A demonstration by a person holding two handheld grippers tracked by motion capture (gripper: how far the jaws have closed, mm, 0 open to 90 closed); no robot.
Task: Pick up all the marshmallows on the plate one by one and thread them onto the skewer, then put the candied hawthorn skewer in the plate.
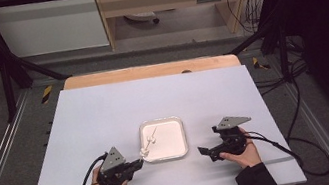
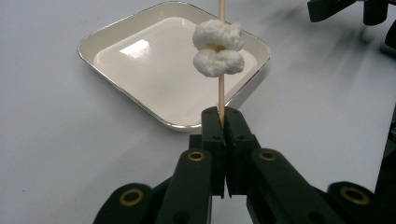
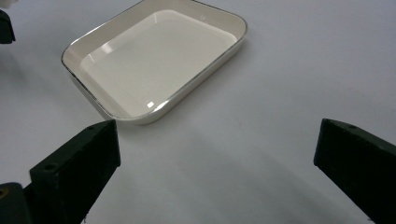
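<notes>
I have the left tool (image 2: 222, 122) pinching the skewer (image 2: 221, 95) with two marshmallows (image 2: 217, 47) over the tray (image 2: 116, 28) near edge, right tool (image 3: 215, 158) spread empty beside the tray, and a tilt could slide them off.

Lab: black frame (image 1: 7, 73), loose cables (image 1: 252, 9), recording table (image 1: 105, 112).

The white table (image 1: 105, 112) lies bare on every side of the shallow tray (image 1: 177, 143), whose low rim is the one obstacle between the left gripper (image 1: 136, 165) and right gripper (image 1: 203, 151), while a skewer (image 2: 221, 88) with two white lumps (image 2: 218, 48) slants over its near left corner.
</notes>
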